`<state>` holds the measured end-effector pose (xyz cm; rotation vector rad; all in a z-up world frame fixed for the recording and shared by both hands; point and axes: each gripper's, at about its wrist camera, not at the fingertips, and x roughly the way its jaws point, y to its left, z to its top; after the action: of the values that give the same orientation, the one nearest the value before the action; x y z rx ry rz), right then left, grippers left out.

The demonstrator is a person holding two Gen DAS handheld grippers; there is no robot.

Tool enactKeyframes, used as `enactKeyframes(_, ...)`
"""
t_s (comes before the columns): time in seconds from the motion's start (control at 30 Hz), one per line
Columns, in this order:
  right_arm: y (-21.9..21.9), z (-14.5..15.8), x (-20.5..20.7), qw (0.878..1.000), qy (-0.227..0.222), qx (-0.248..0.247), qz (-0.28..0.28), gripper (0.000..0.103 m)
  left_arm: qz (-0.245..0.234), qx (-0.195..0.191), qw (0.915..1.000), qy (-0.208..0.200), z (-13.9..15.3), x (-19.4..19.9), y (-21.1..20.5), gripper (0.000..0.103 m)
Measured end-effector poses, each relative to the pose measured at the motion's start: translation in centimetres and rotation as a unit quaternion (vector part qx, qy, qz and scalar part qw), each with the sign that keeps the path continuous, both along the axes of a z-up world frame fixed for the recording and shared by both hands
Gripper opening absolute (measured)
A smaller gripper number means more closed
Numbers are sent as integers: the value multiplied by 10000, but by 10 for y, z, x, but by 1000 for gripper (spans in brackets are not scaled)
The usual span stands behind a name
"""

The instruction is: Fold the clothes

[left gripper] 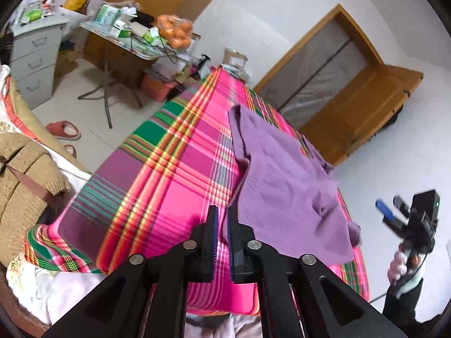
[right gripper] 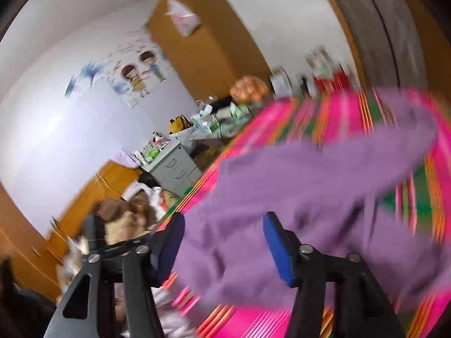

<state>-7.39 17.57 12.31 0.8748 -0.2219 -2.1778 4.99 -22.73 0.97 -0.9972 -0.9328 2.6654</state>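
Note:
A purple garment (left gripper: pixel 284 180) lies spread on the pink plaid sheet (left gripper: pixel 174 174) of the bed. My left gripper (left gripper: pixel 222 225) hovers above the sheet just left of the garment's near edge, its jaws almost together with a narrow gap and nothing visibly between them. My right gripper (right gripper: pixel 222 242) is open and empty, close over the garment (right gripper: pixel 296 191); this view is blurred by motion. The right gripper also shows in the left wrist view (left gripper: pixel 390 207), off the bed's right side, open.
A folded tan knit item (left gripper: pixel 22 174) lies at the bed's left. Beyond the bed stand a cluttered folding table (left gripper: pixel 126 39), a grey drawer cabinet (left gripper: pixel 33 56), a bag of oranges (left gripper: pixel 176 31) and a pink basket (left gripper: pixel 156 87). Slippers (left gripper: pixel 63 131) lie on the floor.

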Motion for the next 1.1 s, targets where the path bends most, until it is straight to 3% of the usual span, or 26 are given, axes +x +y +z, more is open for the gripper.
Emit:
enactKeyframes(0.13, -63, 11, -47, 9943, 438, 760, 612, 60, -98, -148, 9998, -72, -4, -7, 10, 28)
enactKeyframes(0.2, -101, 8, -71, 9866, 628, 1115, 1010, 60, -141, -260, 9995, -111, -4, -12, 16, 39)
enactKeyframes(0.33, -171, -19, -117, 9583, 932, 2056, 1750, 60, -376, -409, 9984, -110, -3, -16, 29, 41)
enactKeyframes(0.47, -214, -57, -156, 9401, 864, 2575, 2058, 60, -501, -602, 9968, -138, -5, -20, 39, 51)
enactKeyframes(0.83, -252, -108, -243, 9272, 289, 2748, 2528, 60, -732, -833, 9938, -102, -11, -31, 51, 49)
enactKeyframes(0.9, -259, -117, -245, 9185, 148, 2826, 2763, 60, -679, -880, 9937, -139, -13, -35, 50, 33)
enactKeyframes(0.97, -263, -124, -244, 9105, 75, 2918, 2929, 53, -602, -856, 9943, -195, -15, -38, 45, 21)
enactKeyframes(1.0, -264, -125, -242, 9077, 54, 2954, 2979, 31, -563, -837, 9946, -225, -16, -40, 42, 14)
enactKeyframes(1.07, -265, -124, -242, 9096, -37, 2908, 2966, 4, -547, -822, 9949, -220, -16, -41, 41, 13)
enactKeyframes(1.1, -266, -123, -242, 9103, 41, 2988, 2866, 4, -541, -856, 9946, -213, -16, -41, 42, 12)
